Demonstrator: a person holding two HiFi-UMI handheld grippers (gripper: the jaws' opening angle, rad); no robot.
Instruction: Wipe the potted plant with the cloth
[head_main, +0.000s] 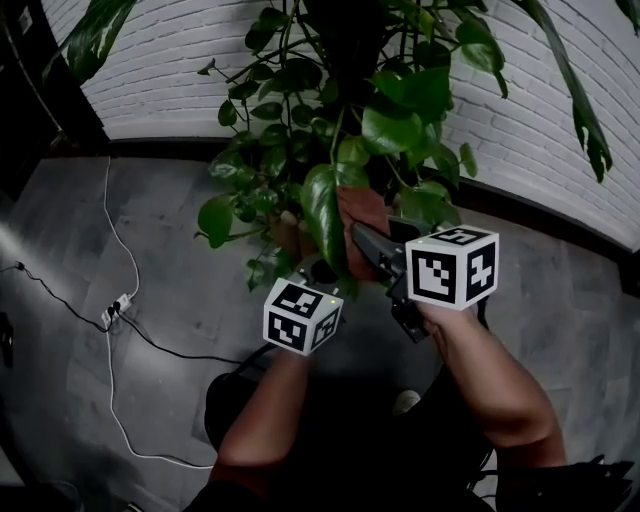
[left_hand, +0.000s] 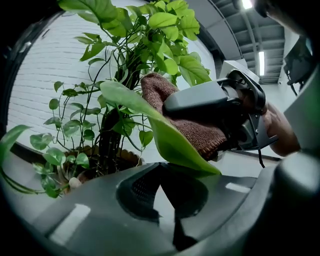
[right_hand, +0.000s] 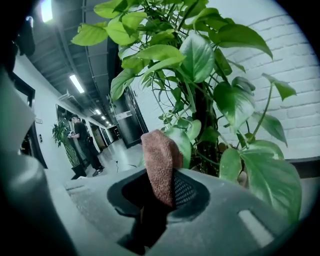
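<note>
Left gripper (head_main: 322, 272) sits just under the tip of one long leaf (left_hand: 170, 140) of the potted plant (head_main: 350, 90). Its fingers are drawn close together at that leaf's lower edge and seem to pinch it and hold it out. Against the far face of the same leaf lies the brown cloth (right_hand: 159, 160), clamped in the fingers of the right gripper (right_hand: 160, 192), with a folded end standing up past them. I judge the wiping to be under way on this leaf, with the cloth about midway along it. Many more leaves hang above and around it, and nothing shows which are already clean, so most of the plant probably remains.
</note>
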